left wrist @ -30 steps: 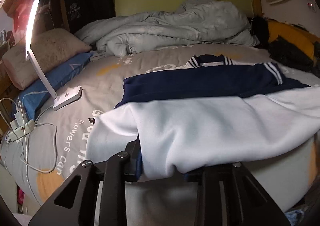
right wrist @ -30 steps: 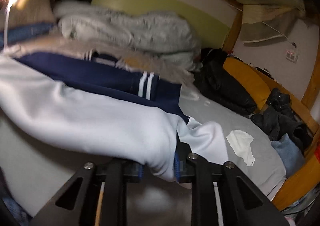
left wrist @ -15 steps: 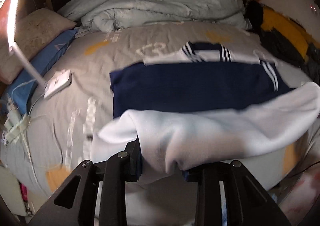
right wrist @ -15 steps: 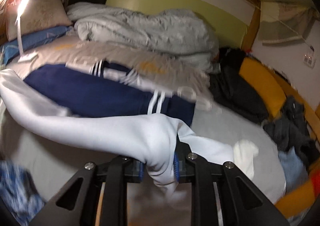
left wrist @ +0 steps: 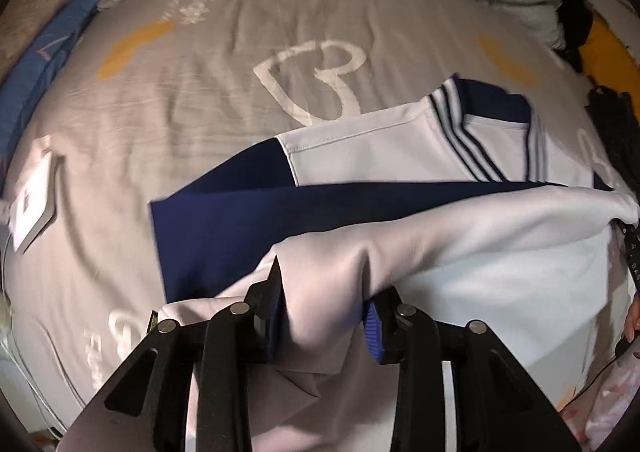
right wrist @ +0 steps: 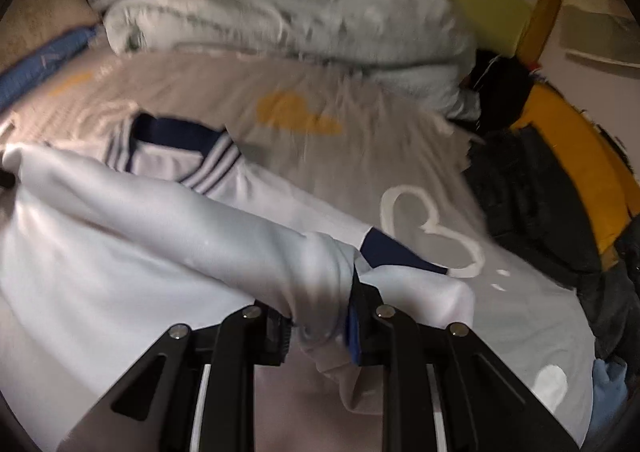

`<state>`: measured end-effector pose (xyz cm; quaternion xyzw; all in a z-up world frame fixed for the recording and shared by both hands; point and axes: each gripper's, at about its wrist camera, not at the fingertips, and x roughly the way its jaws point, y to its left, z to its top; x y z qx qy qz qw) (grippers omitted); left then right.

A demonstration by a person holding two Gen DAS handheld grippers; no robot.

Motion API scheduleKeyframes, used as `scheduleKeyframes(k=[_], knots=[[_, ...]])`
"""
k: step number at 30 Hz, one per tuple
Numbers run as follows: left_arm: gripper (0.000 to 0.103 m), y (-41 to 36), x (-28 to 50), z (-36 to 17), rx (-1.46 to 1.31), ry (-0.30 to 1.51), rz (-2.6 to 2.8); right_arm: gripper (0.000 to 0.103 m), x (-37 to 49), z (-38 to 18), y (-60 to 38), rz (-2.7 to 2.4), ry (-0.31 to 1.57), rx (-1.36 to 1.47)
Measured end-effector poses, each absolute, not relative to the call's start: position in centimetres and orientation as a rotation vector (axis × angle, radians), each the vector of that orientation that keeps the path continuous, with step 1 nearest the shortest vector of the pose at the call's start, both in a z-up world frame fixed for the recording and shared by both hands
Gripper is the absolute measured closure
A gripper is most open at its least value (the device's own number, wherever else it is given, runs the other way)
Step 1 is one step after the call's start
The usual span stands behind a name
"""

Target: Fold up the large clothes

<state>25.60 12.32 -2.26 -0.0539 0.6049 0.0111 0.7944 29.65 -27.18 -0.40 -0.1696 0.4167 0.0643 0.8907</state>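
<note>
The large white and navy fleece sweatshirt with striped collar (left wrist: 400, 156) is lying across the grey printed bedsheet (left wrist: 192, 84), its collar end flat on the bed and its white hem edge being carried over it, hanging between the two grippers. The left gripper (left wrist: 324, 308) is holding a thick bunch of that white hem; its jaws have just been opening a little, yet the cloth is still filling the gap and the blue pads (left wrist: 374, 326) are pressing on it. The right gripper (right wrist: 320, 316) is clamping the other hem corner tightly, its jaws close together around the bunched fabric. From the left fingers the collar is lying at about one o'clock, and from the right fingers at about eleven o'clock, so both hands are pointing toward it from the near edge. The lifted fold is running crosswise, roughly nine to three, parallel to the collar edge. Neither hand is looking clearly nearer the collar. The coming move is probably depending on bringing this edge evenly to twelve o'clock, so it is landing square on the shoulders.
</note>
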Motion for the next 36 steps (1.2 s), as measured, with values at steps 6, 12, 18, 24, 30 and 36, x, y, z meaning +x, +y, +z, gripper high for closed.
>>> scheduleKeyframes(k=[6,12,18,24,30,36], knots=[[0.053,12.9,28.4,-2.6,-0.109,1.24,0.03,0.076,31.3,-1.7,-27.2,0.124,0.848,-0.35],[0.02,13.9,24.2,1.7,-0.125,0.974,0.058,0.011,30.0,0.9,-29.3,0.105,0.725,-0.219],[0.0,14.8,16.1,7.7,-0.095,0.676,0.059,0.0,26.6,5.6,-32.1,0.097,0.628,-0.07],[0.0,16.5,13.3,6.5,-0.096,0.708,0.115,0.0,23.7,7.0,-34.4,0.102,0.628,0.018],[0.03,20.5,15.4,0.9,-0.281,0.789,0.103,0.0,23.9,4.6,-35.7,0.092,0.736,0.049],[0.1,22.7,18.2,-2.6,-0.43,0.868,0.016,0.001,26.9,1.2,-37.6,0.159,0.913,0.116]])
